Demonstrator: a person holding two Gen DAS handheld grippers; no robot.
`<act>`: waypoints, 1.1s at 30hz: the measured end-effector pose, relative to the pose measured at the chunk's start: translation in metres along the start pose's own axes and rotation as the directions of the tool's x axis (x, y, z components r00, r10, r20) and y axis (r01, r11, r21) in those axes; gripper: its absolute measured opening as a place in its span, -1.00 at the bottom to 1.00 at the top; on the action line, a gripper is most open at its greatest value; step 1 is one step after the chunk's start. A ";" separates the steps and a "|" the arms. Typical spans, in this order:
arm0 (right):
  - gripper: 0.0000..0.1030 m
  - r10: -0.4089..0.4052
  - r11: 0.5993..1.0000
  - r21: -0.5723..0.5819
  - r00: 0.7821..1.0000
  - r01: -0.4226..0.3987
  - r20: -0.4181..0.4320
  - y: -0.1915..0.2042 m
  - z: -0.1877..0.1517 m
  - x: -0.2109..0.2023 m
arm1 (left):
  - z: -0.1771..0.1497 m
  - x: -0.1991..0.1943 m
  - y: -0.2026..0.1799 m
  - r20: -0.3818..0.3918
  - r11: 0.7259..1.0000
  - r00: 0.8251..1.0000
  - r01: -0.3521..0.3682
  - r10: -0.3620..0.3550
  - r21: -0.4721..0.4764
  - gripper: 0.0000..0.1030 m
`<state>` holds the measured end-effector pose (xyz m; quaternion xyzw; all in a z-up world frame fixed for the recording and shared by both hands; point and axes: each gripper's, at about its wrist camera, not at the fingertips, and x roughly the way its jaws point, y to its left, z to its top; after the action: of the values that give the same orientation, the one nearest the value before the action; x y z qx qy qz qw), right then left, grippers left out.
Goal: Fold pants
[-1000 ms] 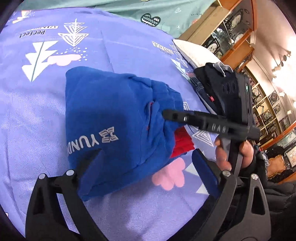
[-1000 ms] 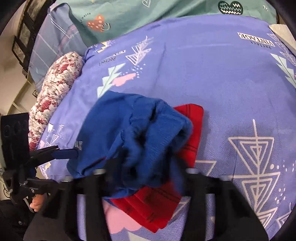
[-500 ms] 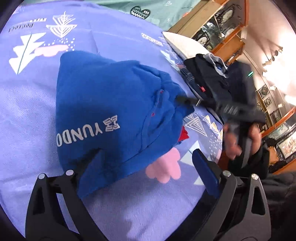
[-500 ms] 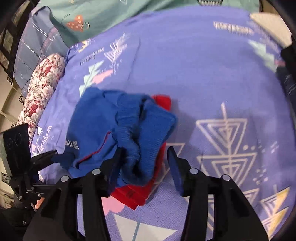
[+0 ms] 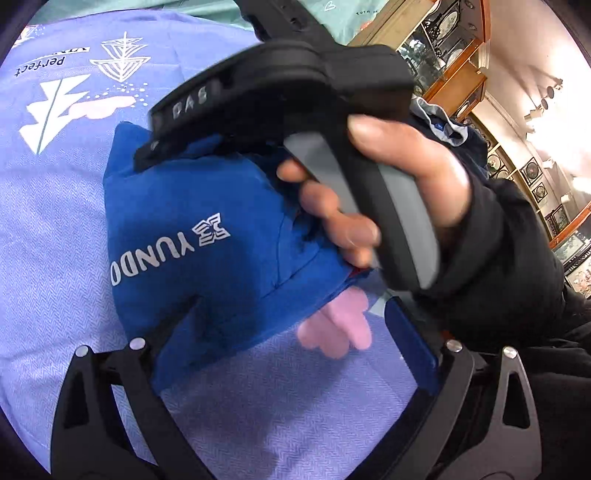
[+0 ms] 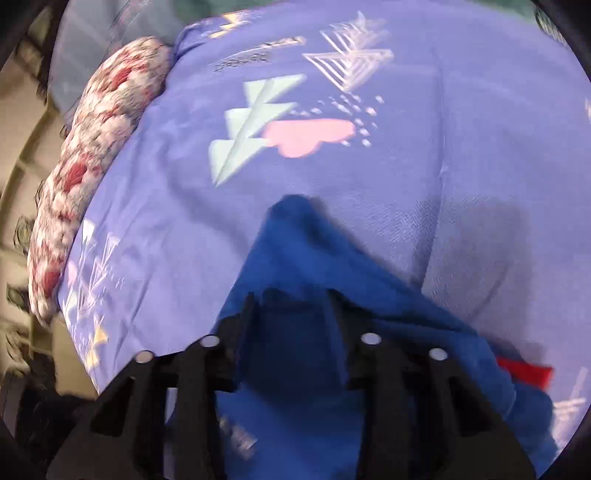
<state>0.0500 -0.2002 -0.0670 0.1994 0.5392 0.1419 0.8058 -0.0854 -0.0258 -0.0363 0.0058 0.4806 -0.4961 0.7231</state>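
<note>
The blue pants point(image 5: 207, 236) lie folded on the purple printed sheet point(image 5: 55, 229), white lettering facing up. My left gripper point(image 5: 291, 314) stands open at their near edge, its left finger on the near corner and nothing pinched. A hand point(image 5: 388, 192) holds my right gripper point(image 5: 280, 85) low across the pants. In the right wrist view the right gripper point(image 6: 291, 295) is closing, and a raised fold of the blue pants point(image 6: 306, 251) sits between its fingers. A red garment point(image 6: 524, 369) peeks out from under the pants at the right.
A floral pillow point(image 6: 92, 147) runs along the sheet's left side. Dark clothes point(image 5: 454, 129) lie heaped at the bed's right, with wooden display shelves point(image 5: 461, 55) behind. A teal blanket point(image 5: 155, 7) covers the far end.
The right gripper let go of the pants' bunched right edge, opened, and swung left across them. It is now closed over the fabric and fills the left wrist view. The left gripper hardly moved.
</note>
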 end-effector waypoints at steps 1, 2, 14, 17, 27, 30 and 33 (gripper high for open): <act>-0.50 0.047 0.997 0.053 0.999 -0.048 0.007 -0.007 0.001 -0.005 | -0.001 -0.001 -0.001 0.004 1.000 1.000 0.004 -0.004 0.007 0.89; -0.50 0.072 0.995 0.069 0.997 -0.073 0.019 -0.008 -0.001 -0.014 | -0.001 -0.001 -0.001 0.003 1.000 1.000 0.006 -0.006 0.012 0.89; -0.54 0.005 0.999 0.047 0.995 -0.010 0.099 -0.018 -0.069 -0.064 | -0.003 0.004 -0.015 -0.003 0.998 1.000 -0.025 0.025 0.059 0.94; -0.38 -0.019 1.000 0.001 0.977 0.019 0.211 -0.004 -0.082 -0.122 | -0.005 -0.004 -0.025 0.014 0.995 0.998 -0.069 0.069 0.068 0.94; 0.13 -0.016 0.990 0.138 0.974 -0.016 0.227 -0.059 -0.108 -0.137 | -0.003 -0.008 -0.027 0.007 0.991 0.997 -0.080 0.080 0.108 0.96; 0.82 -0.053 0.989 0.149 0.952 0.008 0.301 -0.063 -0.118 -0.173 | 0.005 -0.044 -0.020 0.094 0.992 0.993 -0.079 0.070 0.096 0.96; 0.96 -0.057 0.984 0.177 0.962 0.010 0.267 -0.079 -0.129 -0.175 | 0.022 -0.063 0.017 0.124 0.990 0.982 -0.135 0.139 -0.035 0.96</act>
<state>-0.1344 -0.3256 -0.0056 0.2772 0.4375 0.0521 0.8538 -0.0606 0.0165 0.0120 -0.0020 0.4386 -0.4383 0.7845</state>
